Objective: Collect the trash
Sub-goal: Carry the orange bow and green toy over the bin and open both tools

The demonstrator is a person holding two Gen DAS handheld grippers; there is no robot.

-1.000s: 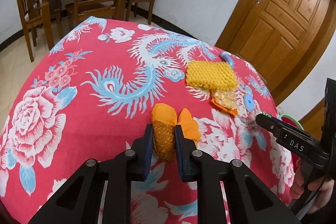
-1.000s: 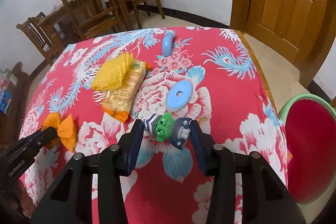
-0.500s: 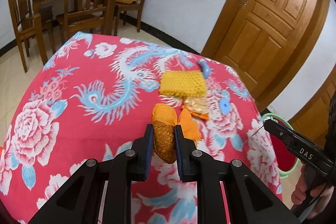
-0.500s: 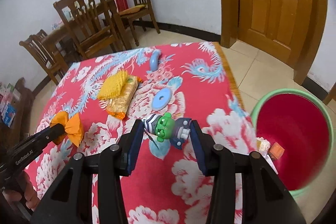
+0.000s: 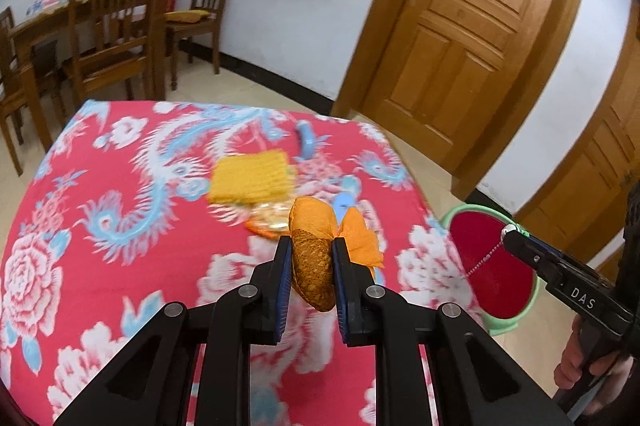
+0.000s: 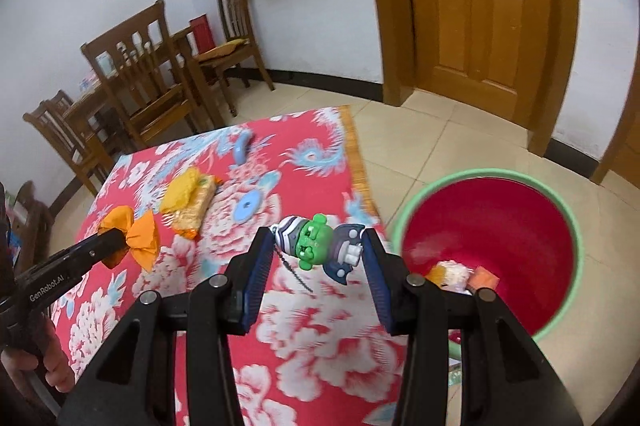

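My left gripper (image 5: 311, 253) is shut on an orange wrapped snack (image 5: 316, 246), held above the red flowered tablecloth (image 5: 100, 226); the same snack (image 6: 132, 234) shows at the left in the right wrist view. My right gripper (image 6: 318, 246) is shut on a small green-headed toy figure (image 6: 316, 242) with a bead chain hanging from it, near the table's right edge. A red bin with a green rim (image 6: 488, 242) stands on the floor to the right, with a few scraps inside. The bin (image 5: 496, 262) also appears right of the table in the left wrist view.
On the cloth lie a yellow foam net (image 5: 252, 182) over a snack packet (image 6: 194, 210), a blue disc (image 6: 248, 208) and a blue tube (image 6: 242, 148). Wooden chairs (image 5: 116, 26) and a table stand behind. A wooden door (image 6: 476, 10) is at the back right.
Both grippers have risen and swung right with their loads still held. The red bin has come much further into view, now close beside the right gripper.
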